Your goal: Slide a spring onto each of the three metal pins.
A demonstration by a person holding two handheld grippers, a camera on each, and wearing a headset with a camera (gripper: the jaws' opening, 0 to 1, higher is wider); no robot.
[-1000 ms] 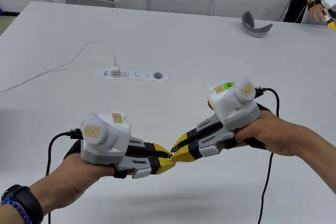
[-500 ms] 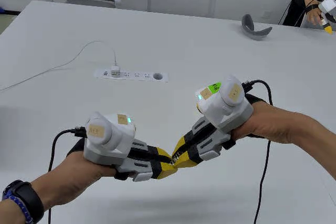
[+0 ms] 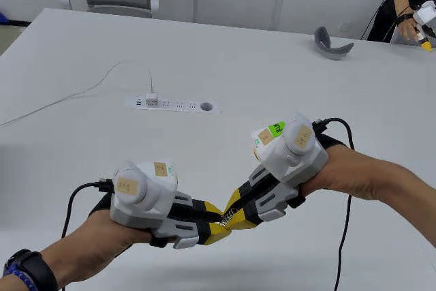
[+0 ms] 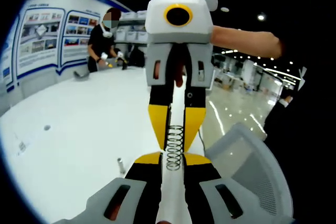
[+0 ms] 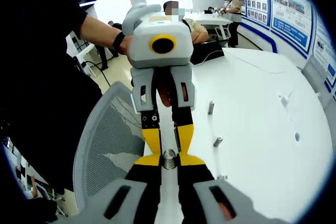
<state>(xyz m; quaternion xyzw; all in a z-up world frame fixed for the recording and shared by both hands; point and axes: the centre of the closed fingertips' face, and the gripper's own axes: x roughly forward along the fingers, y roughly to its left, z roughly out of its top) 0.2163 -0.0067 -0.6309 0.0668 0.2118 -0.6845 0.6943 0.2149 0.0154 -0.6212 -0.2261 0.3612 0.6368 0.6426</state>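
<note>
Near the front edge of the bench [image 3: 286, 59], in the head view, the left gripper [image 3: 215, 217] and the right gripper [image 3: 233, 212] meet tip to tip at an angle to each other, held clear of the surface. The spring [image 3: 225, 218] bridges the two sets of fingers. That angle is the main risk as I judge it. If the two tools are not brought into line, the coil may bind or buckle, and a slackened grip could let it jump away and roll off the front edge. Along the left gripper view, the spring runs lengthwise from this tool's own yellow fingers [image 4: 195, 159] up into the other tool's yellow tips. The left fingers are drawn in close about its near end. Whether they pinch a pin inside the coil or the coil itself I cannot tell, since the middle is washed out. One upright pin [image 4: 121, 165] stands on the bench just left of the fingers, and a careless sweep could knock it over. Along the right gripper view, the spring shows end-on as a round coil clamped between this tool's fingers [image 5: 188, 160], facing the gap between the left tool's tips. To the right, a spare spring [image 5: 211, 107] and a second pin [image 5: 218, 141] stand loose on the bare bench surface, near each other but apart. No tray or box holds them, so a bump could send either one rolling.
</note>
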